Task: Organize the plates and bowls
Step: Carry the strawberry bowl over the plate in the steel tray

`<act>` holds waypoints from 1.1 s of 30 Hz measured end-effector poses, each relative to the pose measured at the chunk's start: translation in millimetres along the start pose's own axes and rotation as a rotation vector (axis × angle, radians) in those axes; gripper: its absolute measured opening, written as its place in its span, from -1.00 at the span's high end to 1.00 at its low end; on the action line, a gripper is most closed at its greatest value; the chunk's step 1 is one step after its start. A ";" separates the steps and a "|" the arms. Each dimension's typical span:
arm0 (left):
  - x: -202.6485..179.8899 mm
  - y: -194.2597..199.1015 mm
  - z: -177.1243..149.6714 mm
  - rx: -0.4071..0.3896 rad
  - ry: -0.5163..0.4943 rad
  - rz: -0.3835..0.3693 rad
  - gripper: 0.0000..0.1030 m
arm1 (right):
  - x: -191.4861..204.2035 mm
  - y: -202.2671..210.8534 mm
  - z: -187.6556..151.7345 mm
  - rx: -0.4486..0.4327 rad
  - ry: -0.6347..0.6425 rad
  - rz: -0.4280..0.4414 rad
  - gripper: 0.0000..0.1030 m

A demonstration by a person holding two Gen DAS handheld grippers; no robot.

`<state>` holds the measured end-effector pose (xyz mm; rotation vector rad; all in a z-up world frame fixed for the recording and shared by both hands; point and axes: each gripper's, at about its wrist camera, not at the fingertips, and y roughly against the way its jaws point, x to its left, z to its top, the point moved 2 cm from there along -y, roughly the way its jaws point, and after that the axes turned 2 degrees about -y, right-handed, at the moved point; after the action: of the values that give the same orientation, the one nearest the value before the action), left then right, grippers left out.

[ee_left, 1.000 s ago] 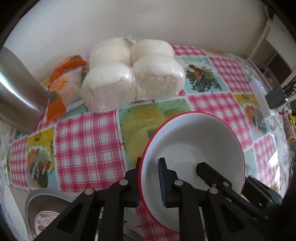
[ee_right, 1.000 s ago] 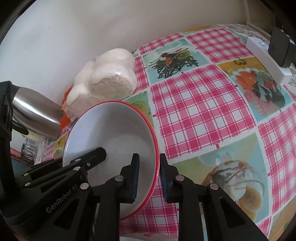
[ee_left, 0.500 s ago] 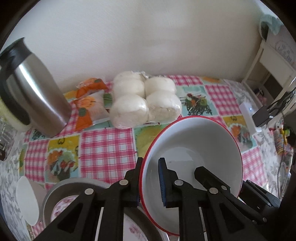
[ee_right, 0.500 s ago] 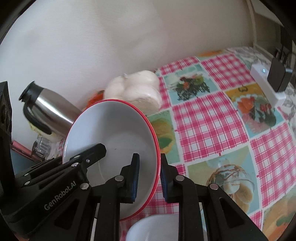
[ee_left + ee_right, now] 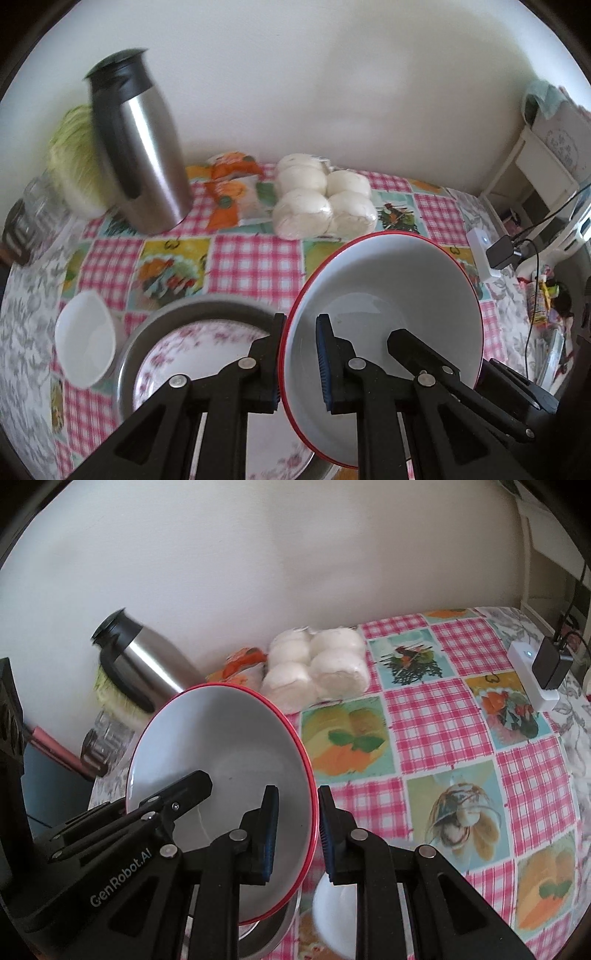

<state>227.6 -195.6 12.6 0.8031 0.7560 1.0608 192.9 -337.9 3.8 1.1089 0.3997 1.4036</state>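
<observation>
A white bowl with a thin red rim (image 5: 384, 295) is held tilted in the air above a table covered by a pink-checked cloth with food pictures (image 5: 255, 258). Two black grippers pinch it together: the left gripper (image 5: 298, 360) is closed on its left rim and the right gripper (image 5: 295, 830) on its right rim, one finger inside and one outside each time. The bowl's near edge is hidden behind the gripper frames. Below, partly covered, a flowered plate (image 5: 192, 350) lies inside a metal basin (image 5: 155, 325), with a small white bowl (image 5: 86, 349) just left of it. Farther back stand a blurred steel thermos jug (image 5: 142, 147), a pack of white buns (image 5: 325, 199) and an orange snack packet (image 5: 231, 192); a cabbage (image 5: 72, 155) is half hidden behind the jug.
</observation>
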 end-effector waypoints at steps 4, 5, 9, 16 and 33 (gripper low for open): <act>14.8 14.5 -12.4 -0.002 0.037 -0.003 0.65 | 20.2 6.5 -14.9 0.022 0.030 -0.002 0.57; 20.3 19.1 -16.8 -0.005 0.052 -0.009 0.65 | 25.4 9.2 -18.5 0.024 0.039 -0.004 0.57; 35.6 30.2 -30.3 -0.007 0.085 -0.037 0.65 | 37.4 15.2 -28.5 0.034 0.060 0.004 0.57; 49.8 44.0 -50.6 -0.022 0.121 -0.052 0.65 | 53.3 23.5 -45.1 0.052 0.089 0.014 0.57; 87.5 31.6 -83.6 0.002 0.246 -0.124 0.65 | 70.9 9.6 -66.0 0.095 0.110 0.002 0.57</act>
<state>169.8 -88.2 -15.0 0.6244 1.0024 1.0577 149.3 -250.9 6.2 1.1123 0.5490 1.4639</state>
